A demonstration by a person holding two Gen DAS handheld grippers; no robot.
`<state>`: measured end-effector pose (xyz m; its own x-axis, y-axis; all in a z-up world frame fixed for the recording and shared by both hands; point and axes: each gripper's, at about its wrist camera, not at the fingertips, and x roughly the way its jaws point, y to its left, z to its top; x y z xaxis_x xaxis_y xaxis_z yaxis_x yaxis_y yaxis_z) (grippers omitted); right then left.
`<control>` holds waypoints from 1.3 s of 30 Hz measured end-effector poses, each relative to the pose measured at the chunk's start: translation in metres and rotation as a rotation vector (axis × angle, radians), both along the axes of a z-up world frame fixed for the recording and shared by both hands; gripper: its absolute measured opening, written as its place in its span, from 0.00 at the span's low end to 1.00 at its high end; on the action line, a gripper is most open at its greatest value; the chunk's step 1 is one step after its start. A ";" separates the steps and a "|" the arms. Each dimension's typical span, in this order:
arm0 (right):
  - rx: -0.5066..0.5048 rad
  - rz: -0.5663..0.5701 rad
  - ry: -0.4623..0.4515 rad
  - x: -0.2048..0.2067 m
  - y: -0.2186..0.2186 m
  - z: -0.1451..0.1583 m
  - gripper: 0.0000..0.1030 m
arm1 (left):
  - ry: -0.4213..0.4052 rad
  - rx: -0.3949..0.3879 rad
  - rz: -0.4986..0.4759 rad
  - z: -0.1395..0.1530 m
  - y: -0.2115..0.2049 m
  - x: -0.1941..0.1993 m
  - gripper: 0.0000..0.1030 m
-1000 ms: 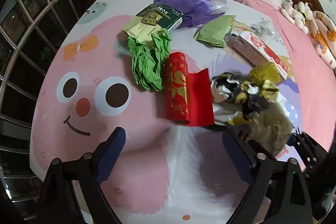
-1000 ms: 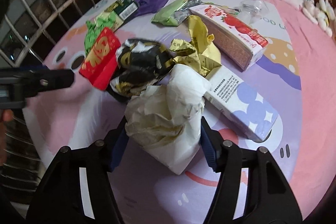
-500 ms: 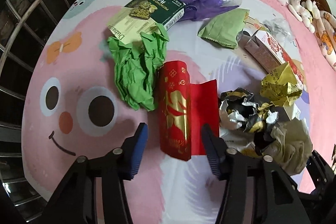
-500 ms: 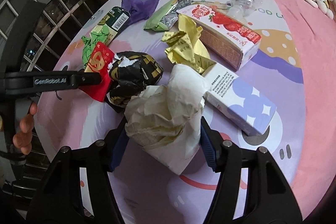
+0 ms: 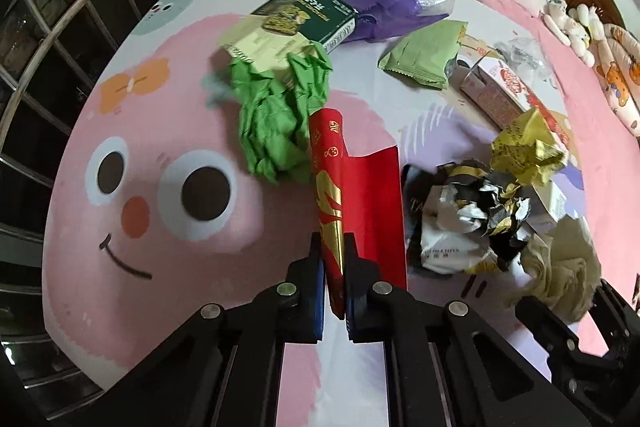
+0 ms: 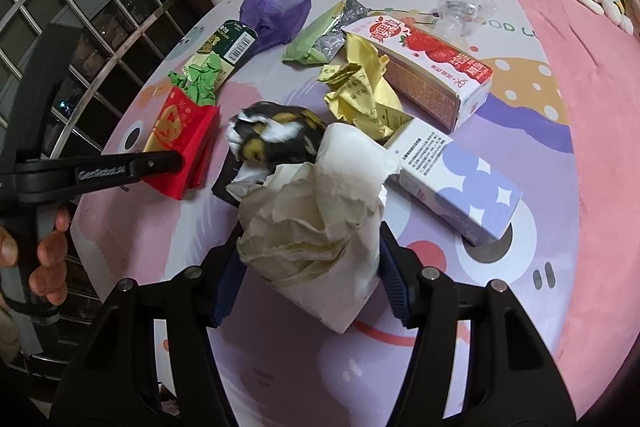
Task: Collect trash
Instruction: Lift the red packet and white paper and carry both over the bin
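The left gripper (image 5: 333, 269) is closing its fingers on the near edge of the glossy red and gold paper wrapper (image 5: 352, 187), pinched flat between the blue pads. The right gripper (image 6: 308, 259) has its fingers wide around a soft crumpled white paper wad (image 6: 320, 215), pads pressing both sides. Crinkled green paper (image 5: 280, 119) touches the wrapper's far end; a black and gold foil ball (image 5: 476, 211) lies just beside it. Left of the wrapper the printed cloth on the counter (image 5: 160, 247) lies bare to its edge.
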<state>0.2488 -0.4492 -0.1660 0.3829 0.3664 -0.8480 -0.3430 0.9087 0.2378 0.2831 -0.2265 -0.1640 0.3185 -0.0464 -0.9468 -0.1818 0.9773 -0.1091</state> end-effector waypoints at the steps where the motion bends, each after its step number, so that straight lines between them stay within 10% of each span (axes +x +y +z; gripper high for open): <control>1: 0.000 -0.004 -0.002 -0.003 0.001 0.001 0.55 | -0.006 -0.004 0.000 0.003 0.002 -0.005 0.07; 22: 0.044 -0.141 -0.093 -0.133 0.032 0.077 0.55 | -0.174 -0.048 -0.153 0.100 0.055 -0.205 0.07; 39: 0.066 -0.282 -0.087 -0.282 0.080 0.066 0.55 | -0.191 -0.063 -0.359 0.093 0.105 -0.310 0.07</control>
<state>-0.0327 -0.3688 -0.0995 0.5478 0.2885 -0.7853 -0.1011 0.9546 0.2801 -0.0269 -0.1211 -0.0709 0.4412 -0.2423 -0.8641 0.1985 0.9654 -0.1694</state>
